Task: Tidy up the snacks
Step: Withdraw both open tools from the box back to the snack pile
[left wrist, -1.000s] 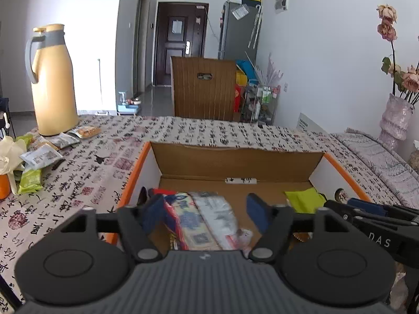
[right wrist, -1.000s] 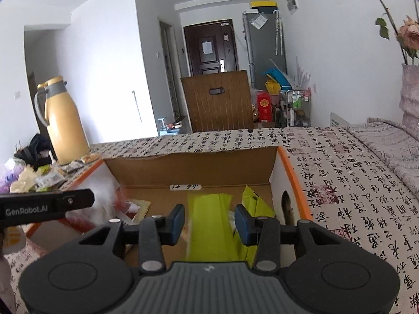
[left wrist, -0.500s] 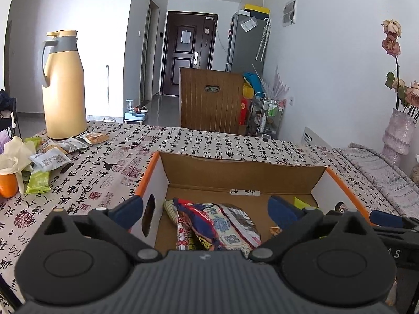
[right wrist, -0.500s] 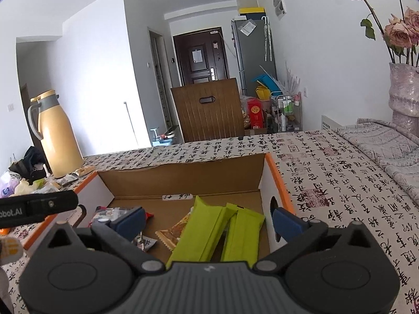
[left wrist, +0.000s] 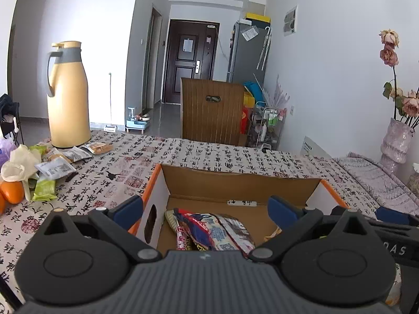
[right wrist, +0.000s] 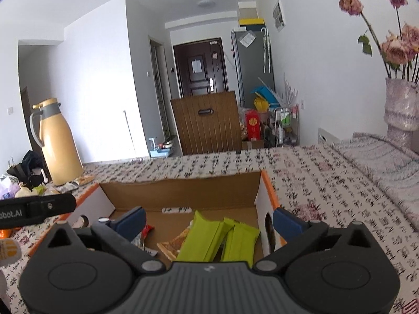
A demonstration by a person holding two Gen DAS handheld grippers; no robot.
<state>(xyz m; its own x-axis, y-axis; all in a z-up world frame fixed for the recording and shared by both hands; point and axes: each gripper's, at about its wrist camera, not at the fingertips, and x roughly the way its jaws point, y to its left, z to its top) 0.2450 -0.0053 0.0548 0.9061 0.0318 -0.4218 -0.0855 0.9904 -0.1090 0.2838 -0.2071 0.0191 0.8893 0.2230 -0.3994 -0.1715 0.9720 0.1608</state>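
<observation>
Both sets of jaws have sprung wide since a second ago, when each was pinched on a packet, and the packets now lie loose in the cardboard box [left wrist: 243, 183].

From where I stand, the left gripper [left wrist: 207, 210] hangs spread to its full width with nothing between its blue pads. The red and blue snack bags [left wrist: 212, 229] rest on the box floor, below and just beyond the gap between the jaws. The right gripper [right wrist: 209, 218] is equally wide and empty. Two green packets [right wrist: 209, 238] lie side by side beneath its gap, and an orange-brown packet [right wrist: 174, 243] sits beside them, toward its left jaw.

I'd say this is the let-go and pull-away part of a drop. To do it well, lift each gripper straight up and back until the pads are clear of the box walls. The left pad of the left gripper sits over the orange-edged side wall, and the right pad of the right gripper is over the opposite one, so a sideways swing could nudge the box.

More snacks wait in the loose pile [left wrist: 52, 167] by the yellow thermos [left wrist: 68, 96], well off to the left of the left jaws. That looks like the next place to reach.
</observation>
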